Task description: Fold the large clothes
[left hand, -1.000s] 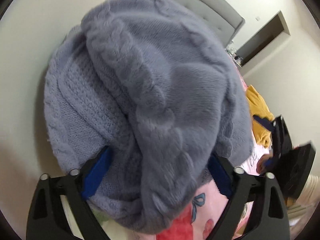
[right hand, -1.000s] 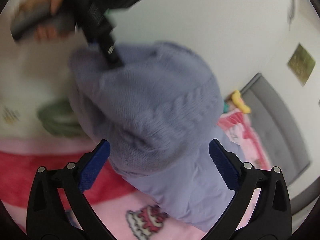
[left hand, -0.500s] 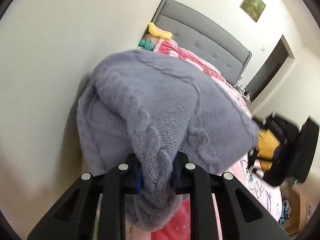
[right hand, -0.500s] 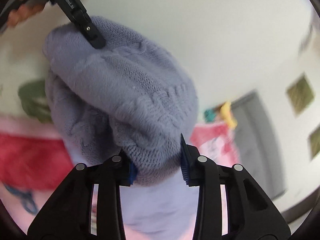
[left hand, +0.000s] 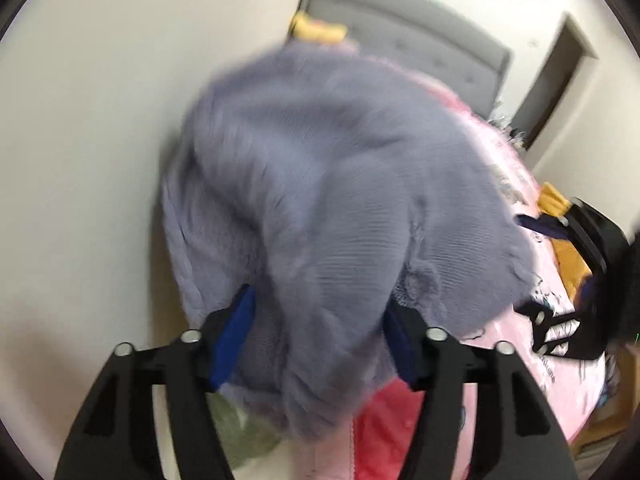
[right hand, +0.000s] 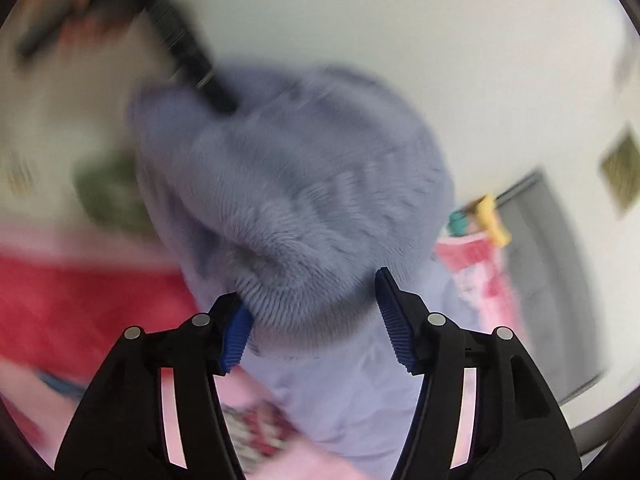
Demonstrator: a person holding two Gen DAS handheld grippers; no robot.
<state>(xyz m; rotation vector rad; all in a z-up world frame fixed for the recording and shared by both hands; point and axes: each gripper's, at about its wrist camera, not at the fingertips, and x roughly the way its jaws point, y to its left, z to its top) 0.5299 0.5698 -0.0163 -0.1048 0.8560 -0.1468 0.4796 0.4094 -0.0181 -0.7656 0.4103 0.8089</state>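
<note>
A grey-blue cable-knit sweater [left hand: 328,208] is bunched up over the bed, blurred by motion. My left gripper [left hand: 316,340] is open, its blue pads [left hand: 234,338] spread on either side of a hanging fold of the sweater. My right gripper [right hand: 316,320] is also open, its pads [right hand: 394,320] apart around the sweater's ribbed edge [right hand: 304,304]. The left gripper shows in the right wrist view [right hand: 192,60] at the sweater's far top. The right gripper shows at the right edge of the left wrist view [left hand: 580,280].
The bed has a pink and red cartoon cover [left hand: 560,360] and a grey padded headboard [left hand: 400,28]. A yellow garment [left hand: 568,248] lies at the right, a green one [right hand: 108,192] at the left. A white wall [left hand: 100,140] runs along the bed.
Half a second ago both grippers were shut on the sweater. Now both have opened, letting the knit go. The views are blurred as the sweater drops.
</note>
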